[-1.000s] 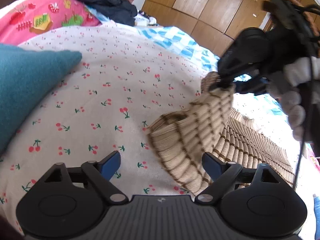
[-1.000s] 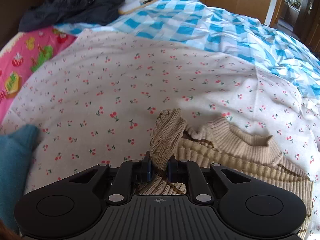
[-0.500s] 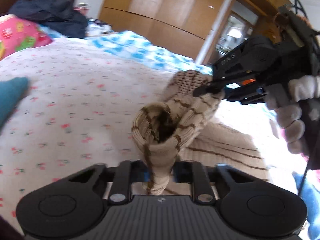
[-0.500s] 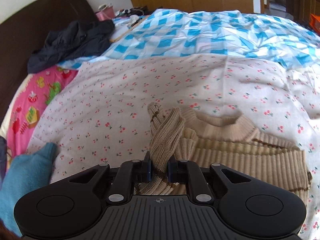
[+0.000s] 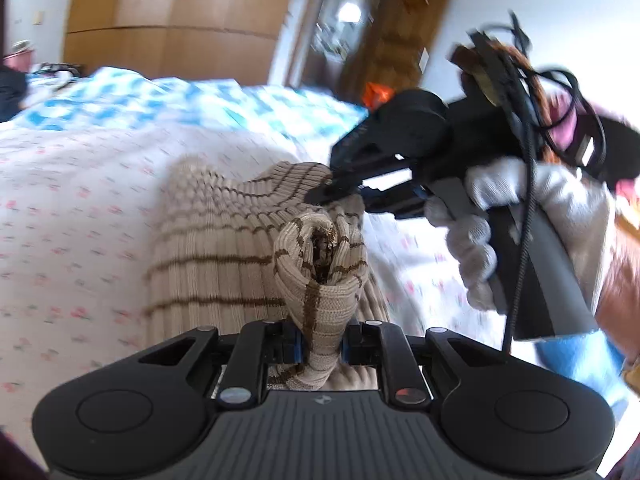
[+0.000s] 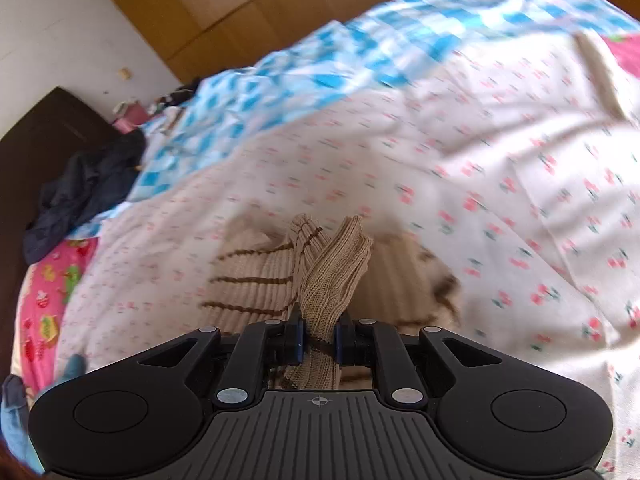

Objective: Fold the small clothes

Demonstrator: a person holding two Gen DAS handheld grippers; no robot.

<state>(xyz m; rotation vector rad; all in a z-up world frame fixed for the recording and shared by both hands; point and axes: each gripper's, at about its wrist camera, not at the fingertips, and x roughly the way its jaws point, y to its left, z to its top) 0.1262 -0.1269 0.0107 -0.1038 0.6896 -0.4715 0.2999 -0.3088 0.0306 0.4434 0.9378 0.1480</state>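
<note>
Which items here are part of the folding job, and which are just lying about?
In the job:
- beige ribbed knit sweater with brown stripes
- left gripper, shut on the sweater
- right gripper, shut on the sweater

Lying about:
- dark navy crumpled garment
- blue-and-white checked quilt
- pink cartoon-print blanket
- teal cloth

Left gripper (image 5: pixel 322 346), wide apart a second ago, now clamped on the striped cuff of the beige knit sweater (image 5: pixel 208 256). Sleeve raised off the cherry-print bedsheet (image 5: pixel 72 184), bunched nearer the right gripper (image 5: pixel 340 196).
</note>
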